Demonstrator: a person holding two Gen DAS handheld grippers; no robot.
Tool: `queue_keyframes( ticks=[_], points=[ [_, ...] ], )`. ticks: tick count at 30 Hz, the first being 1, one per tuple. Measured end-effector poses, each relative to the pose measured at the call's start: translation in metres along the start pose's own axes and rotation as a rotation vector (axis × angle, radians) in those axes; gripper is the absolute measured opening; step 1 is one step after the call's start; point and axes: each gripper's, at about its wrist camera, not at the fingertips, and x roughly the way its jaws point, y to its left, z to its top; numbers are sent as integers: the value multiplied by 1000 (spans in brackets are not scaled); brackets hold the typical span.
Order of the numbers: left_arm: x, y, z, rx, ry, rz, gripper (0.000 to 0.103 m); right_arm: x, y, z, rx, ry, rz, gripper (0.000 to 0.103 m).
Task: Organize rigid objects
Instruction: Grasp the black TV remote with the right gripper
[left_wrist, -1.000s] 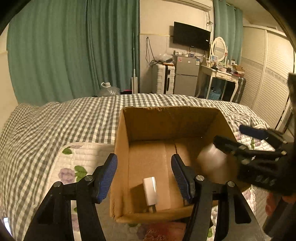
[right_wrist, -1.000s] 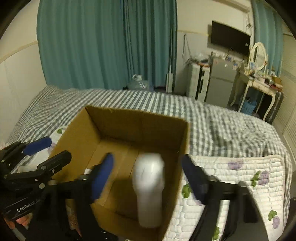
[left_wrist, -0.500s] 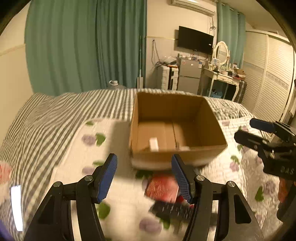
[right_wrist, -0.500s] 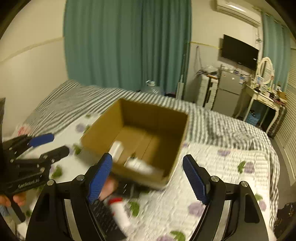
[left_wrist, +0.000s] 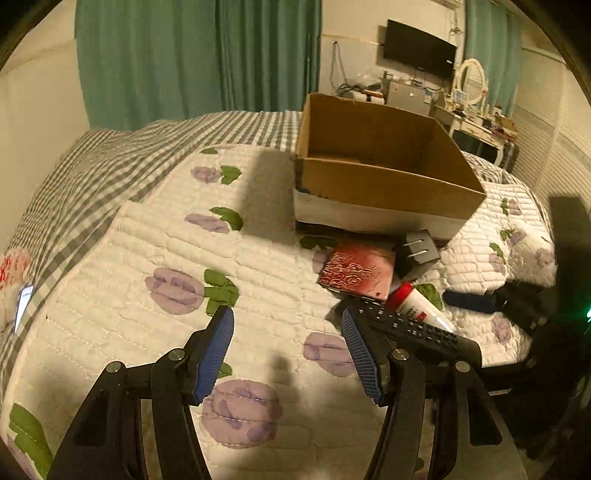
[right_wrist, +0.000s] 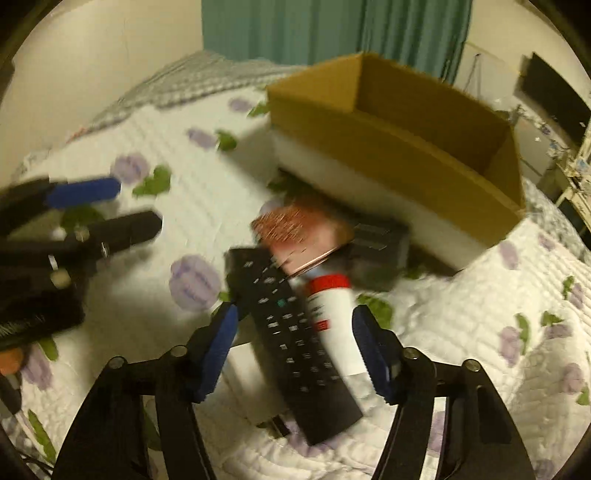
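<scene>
Both grippers gaped wide, empty: the right gripper (right_wrist: 291, 343) over the TV remote (right_wrist: 291, 332) and white tube (right_wrist: 332, 317) on the bed's quilt (left_wrist: 155, 236), near the cardboard box (left_wrist: 380, 177); the left gripper (left_wrist: 288, 350) over bare quilt.

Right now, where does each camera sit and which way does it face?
Left wrist: rides the left tool, looking across the quilt toward the cardboard box; its own open blue fingers show, the right tool at the right edge.
Right wrist: rides the right tool, looking down at the remote and the red-capped tube; its open fingers show, the left tool at left.
Shared: the box, remote, tube, red case, black adapter.
</scene>
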Motion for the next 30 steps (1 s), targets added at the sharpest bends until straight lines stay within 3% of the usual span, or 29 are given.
queue_keyframes(
  ticks=[3, 6, 9, 16, 23, 30],
  points=[
    [4, 4, 0, -18, 16, -10, 64, 14, 6, -1, -29, 24, -13, 52],
    [9, 6, -1, -28, 38, -3, 64, 22, 14, 1, -87, 18, -84, 49],
    [9, 5, -1, -33, 47, -9, 64, 28, 19, 1, -107, 16, -108, 35],
    [14, 3, -2, -26, 70, 6, 64, -3, -4, -3, 5, -9, -26, 19],
    [10, -13, -1, 23, 57, 26, 64, -47, -39, -14, 122, -64, -23, 18],
    [7, -48, -4, 41, 80, -67, 64, -70, -70, -39, 226, -68, -21, 18]
  ],
)
